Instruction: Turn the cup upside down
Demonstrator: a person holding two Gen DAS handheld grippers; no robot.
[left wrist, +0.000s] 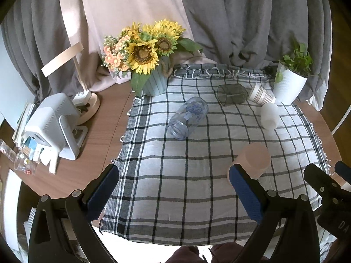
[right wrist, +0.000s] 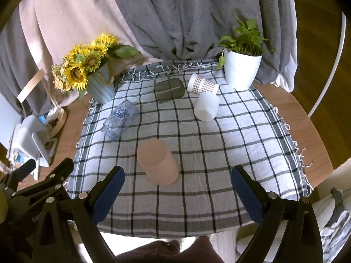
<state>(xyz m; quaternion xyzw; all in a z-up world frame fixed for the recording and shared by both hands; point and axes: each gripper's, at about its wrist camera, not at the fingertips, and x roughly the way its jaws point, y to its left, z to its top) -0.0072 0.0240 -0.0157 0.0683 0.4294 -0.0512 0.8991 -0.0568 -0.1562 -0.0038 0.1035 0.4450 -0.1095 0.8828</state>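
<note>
Pink cup point(right wrist: 158, 163) stands, seemingly inverted, between open right claw point(right wrist: 177, 180) fingers.

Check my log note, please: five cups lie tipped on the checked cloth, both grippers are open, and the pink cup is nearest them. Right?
One detail is wrong: the pink cup stands upside down, not tipped, as the right wrist view shows. Four others lie on the checked cloth. Left gripper and right gripper are open.

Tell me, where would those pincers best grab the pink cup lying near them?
Probably across the middle of its round wall. The pink cup lies on its side on the checked cloth, flat bottom facing away, mouth toward the open right gripper. Coming down from above, one finger on each side of the wall, looks easiest; the rim seems a weaker hold.
</note>
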